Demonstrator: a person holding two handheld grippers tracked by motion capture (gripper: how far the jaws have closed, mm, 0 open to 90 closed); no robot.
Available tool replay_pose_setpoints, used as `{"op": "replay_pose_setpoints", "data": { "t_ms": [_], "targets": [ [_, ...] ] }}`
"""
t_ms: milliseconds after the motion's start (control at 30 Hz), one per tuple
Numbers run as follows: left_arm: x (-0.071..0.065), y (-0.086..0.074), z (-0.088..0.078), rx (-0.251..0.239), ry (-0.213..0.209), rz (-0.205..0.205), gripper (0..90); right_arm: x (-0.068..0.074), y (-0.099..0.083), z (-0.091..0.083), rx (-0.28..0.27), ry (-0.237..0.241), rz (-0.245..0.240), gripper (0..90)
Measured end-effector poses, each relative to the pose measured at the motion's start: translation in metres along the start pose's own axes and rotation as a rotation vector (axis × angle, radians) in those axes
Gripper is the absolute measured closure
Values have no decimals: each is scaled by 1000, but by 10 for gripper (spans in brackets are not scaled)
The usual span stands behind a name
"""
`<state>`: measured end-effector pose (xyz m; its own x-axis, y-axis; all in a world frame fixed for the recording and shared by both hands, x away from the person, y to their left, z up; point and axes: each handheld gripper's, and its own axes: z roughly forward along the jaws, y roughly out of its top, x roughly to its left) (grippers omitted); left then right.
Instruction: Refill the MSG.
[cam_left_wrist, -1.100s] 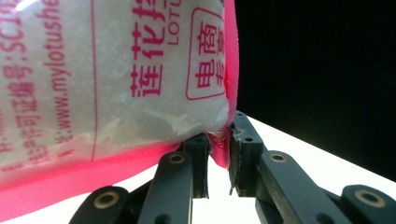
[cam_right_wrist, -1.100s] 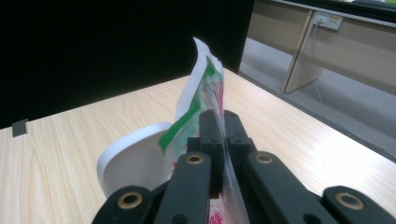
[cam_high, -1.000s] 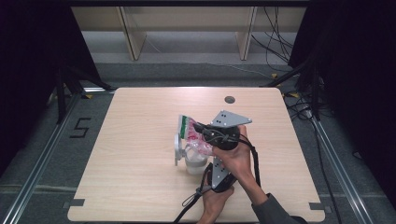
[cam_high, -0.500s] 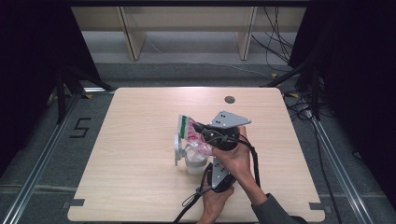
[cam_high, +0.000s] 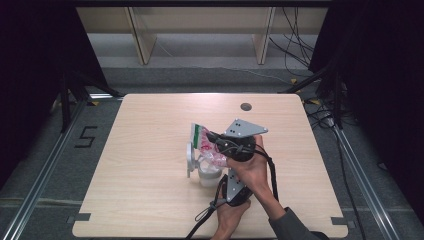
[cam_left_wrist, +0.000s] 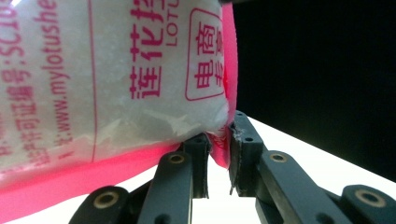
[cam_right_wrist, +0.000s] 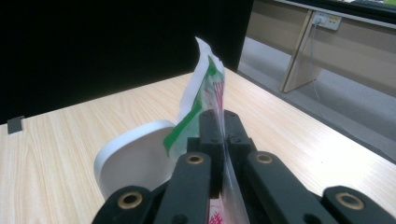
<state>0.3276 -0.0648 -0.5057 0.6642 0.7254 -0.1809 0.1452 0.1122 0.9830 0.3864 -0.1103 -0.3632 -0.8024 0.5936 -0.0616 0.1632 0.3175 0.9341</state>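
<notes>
A clear plastic bag with pink and green print, full of white grains, hangs tilted over a small white pot whose lid stands flipped up at its left. My right gripper, the one with the grey plate, is shut on the bag's clear side edge below its green top. From below, my left gripper is shut on the bag's pink bottom seam. In the right gripper view the white lid sits just left of the jaws.
The pot and bag are near the middle of a light wooden table. A dark round hole lies near the far edge. Both forearms come in from the bottom right, cables trailing. Shelving stands beyond the table.
</notes>
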Motion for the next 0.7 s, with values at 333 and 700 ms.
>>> {"op": "replay_pose_setpoints", "data": {
  "t_ms": [333,700],
  "targets": [
    [0,0,0,4,-1,2,791,0,1,-2,8,1,2,899],
    [0,0,0,0,0,-4,791,1,0,1,6,-11,-17,899]
  ]
}}
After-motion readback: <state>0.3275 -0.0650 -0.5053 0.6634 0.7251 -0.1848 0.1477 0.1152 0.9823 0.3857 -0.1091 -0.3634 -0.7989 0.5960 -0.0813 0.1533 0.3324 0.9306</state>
